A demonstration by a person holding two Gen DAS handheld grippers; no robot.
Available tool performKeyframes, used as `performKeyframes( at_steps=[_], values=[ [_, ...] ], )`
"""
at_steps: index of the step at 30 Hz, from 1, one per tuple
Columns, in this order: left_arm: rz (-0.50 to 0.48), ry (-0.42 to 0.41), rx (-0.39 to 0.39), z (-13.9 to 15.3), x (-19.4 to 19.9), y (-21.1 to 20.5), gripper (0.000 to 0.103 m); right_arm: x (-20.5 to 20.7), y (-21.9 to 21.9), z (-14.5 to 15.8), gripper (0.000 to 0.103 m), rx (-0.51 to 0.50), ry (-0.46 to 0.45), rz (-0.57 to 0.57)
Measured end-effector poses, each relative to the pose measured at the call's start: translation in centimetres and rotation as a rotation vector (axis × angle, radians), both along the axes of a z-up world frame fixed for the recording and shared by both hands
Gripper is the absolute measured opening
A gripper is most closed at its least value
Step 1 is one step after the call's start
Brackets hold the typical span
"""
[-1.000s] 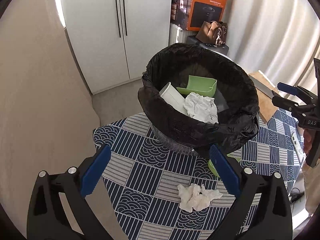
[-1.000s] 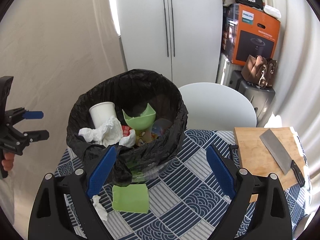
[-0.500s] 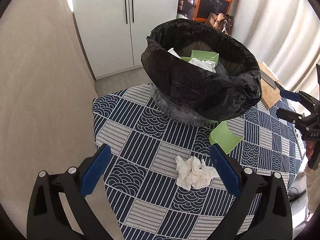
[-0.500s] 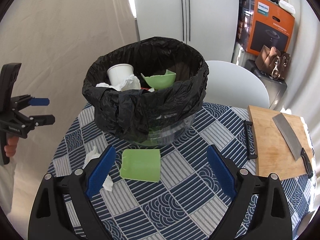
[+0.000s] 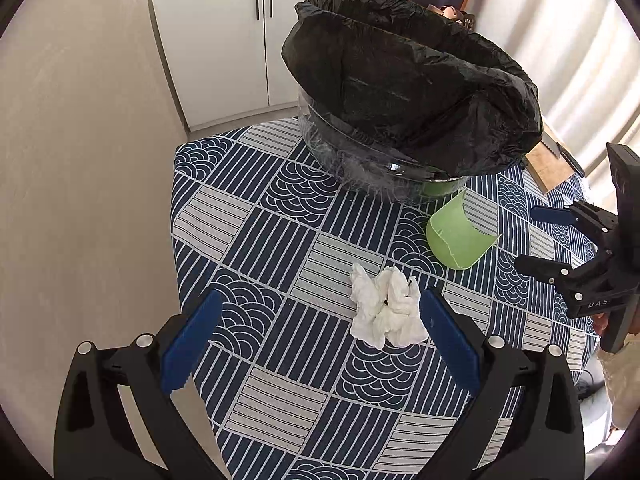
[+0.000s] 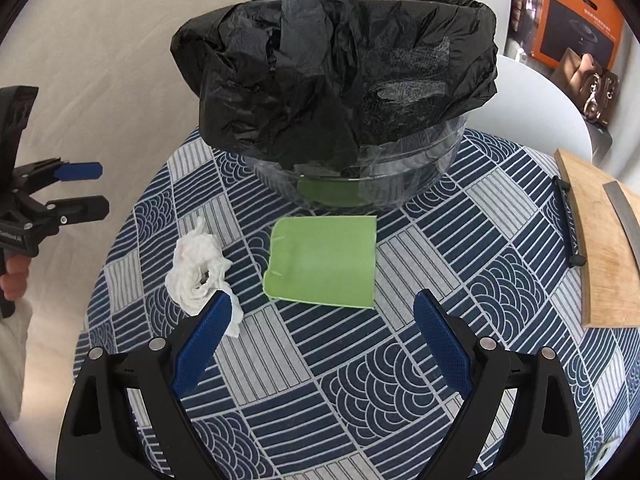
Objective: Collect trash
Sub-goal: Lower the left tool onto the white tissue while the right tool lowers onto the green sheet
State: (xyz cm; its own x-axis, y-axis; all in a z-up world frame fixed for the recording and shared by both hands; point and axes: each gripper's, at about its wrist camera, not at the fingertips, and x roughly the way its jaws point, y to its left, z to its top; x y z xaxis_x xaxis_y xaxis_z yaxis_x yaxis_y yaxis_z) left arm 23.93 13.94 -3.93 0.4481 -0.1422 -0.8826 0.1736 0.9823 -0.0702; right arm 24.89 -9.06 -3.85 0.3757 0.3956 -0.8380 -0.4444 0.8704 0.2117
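A crumpled white tissue (image 5: 386, 312) lies on the blue patterned tablecloth, just ahead of my open, empty left gripper (image 5: 318, 336); it also shows in the right wrist view (image 6: 200, 270). A broken green bowl piece (image 6: 324, 260) lies between the tissue and the bin, ahead of my open, empty right gripper (image 6: 322, 330); it also shows in the left wrist view (image 5: 456, 236). The bin is a clear bowl lined with a black bag (image 5: 404, 84), also seen in the right wrist view (image 6: 332, 68). Its contents are hidden from both views.
A wooden cutting board (image 6: 600, 240) with a cleaver (image 6: 624, 216) lies at the table's right side. A white chair (image 6: 540, 108) stands behind the table. The table edge (image 5: 176, 240) drops off to the left beside a beige wall.
Both grippers have dropped lower and closer to the table. The bin's inside has gone out of sight, and the tissue and green piece have come nearer.
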Motion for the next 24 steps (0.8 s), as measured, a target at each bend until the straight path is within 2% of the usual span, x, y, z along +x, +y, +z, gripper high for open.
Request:
performKeyframes(
  at_steps=[9,15,18,24],
  values=[
    [0.002,0.061,-0.024,-2.8,-0.1,0.2,0.097,1.2,2.1,-3.3,0.088,0.001,0.042,0.009],
    [-0.012,0.081,-0.032,-4.2,-0.2,0.4,0.097,2.0,3.1,-4.9,0.088,0.000,0.031,-0.007],
    [-0.014,0.090,-0.065,-4.6,-0.1,0.6,0.097,2.4,3.5,-5.5,0.088,-0.016,0.015,-0.017],
    [-0.045,0.112,-0.043,-5.7,0.0,0.2,0.097,3.4,3.9,-6.7,0.088,-0.041,0.019,-0.031]
  ],
)
